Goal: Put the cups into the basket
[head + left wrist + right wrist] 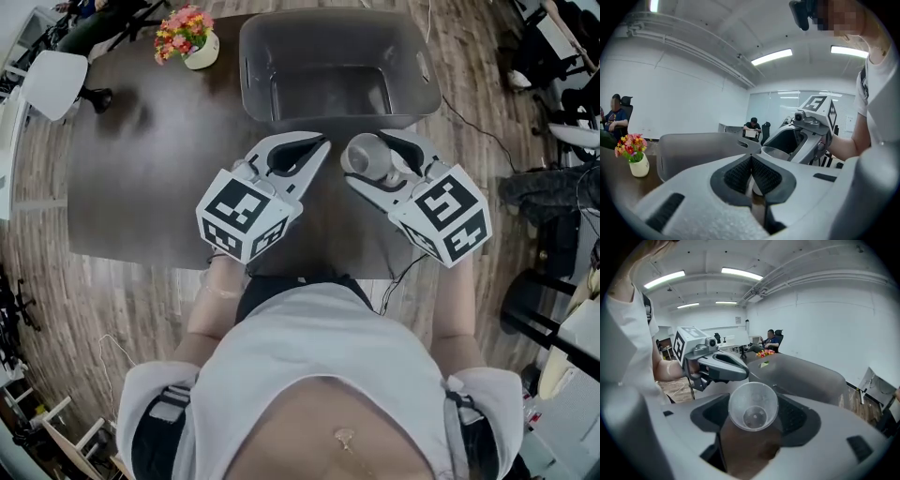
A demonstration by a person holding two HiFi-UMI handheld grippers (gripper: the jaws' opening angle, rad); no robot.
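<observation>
Bright, even light from ceiling strips [771,56] — fisheye bending (dark corners) at edges.

Dark table [141,178] with basket [255,47], flowerpot [201,51]

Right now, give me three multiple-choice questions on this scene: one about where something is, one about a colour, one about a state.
1. Where does the flower pot stand?
A. On the table, left of the basket in the head view
B. Inside the basket
C. On the floor

2. What colour is the cup?
A. Red
B. Clear
C. Black

3. What state is the right gripper in?
A. Open and empty
B. Shut on the basket's rim
C. Shut on the cup

Answers:
1 A: the head view shows the pot on the dark tabletop, apart from the basket's left wall.
2 B: the cup's bottom and the surface behind it show through its wall.
3 C: the right gripper view shows the cup clamped between the jaws, mouth toward the camera.
</observation>
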